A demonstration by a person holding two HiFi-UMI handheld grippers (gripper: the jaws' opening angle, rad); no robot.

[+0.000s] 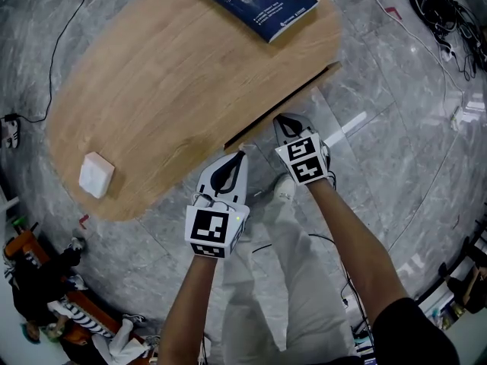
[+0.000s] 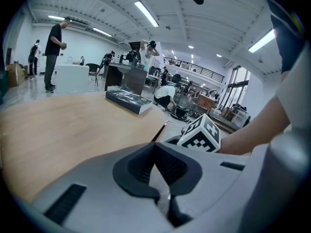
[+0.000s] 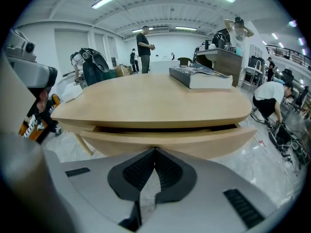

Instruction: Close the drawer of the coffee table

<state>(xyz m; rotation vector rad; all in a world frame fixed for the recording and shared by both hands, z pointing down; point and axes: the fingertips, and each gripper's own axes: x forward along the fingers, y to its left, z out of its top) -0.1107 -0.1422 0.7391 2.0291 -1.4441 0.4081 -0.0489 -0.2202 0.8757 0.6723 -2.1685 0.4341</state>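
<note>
We saw the drawer [image 3: 170, 141] standing slightly out from under the near long edge of the surface [image 1: 190, 82], with a dark gap showing above its front. Its long axis ran along that edge and its front faced us, so we judged that the closing push had to go straight away from us, square to that front. Our right gripper [image 1: 286, 119] was the nearer one, its tip just beside the drawer front towards the right end; whether it touched we could not tell. Its fingers [image 3: 140, 171] were pressed together with nothing between them. Our left gripper [image 1: 240, 155] sat by the drawer's left end, its fingers [image 2: 138, 166] likewise pressed together on nothing
</note>
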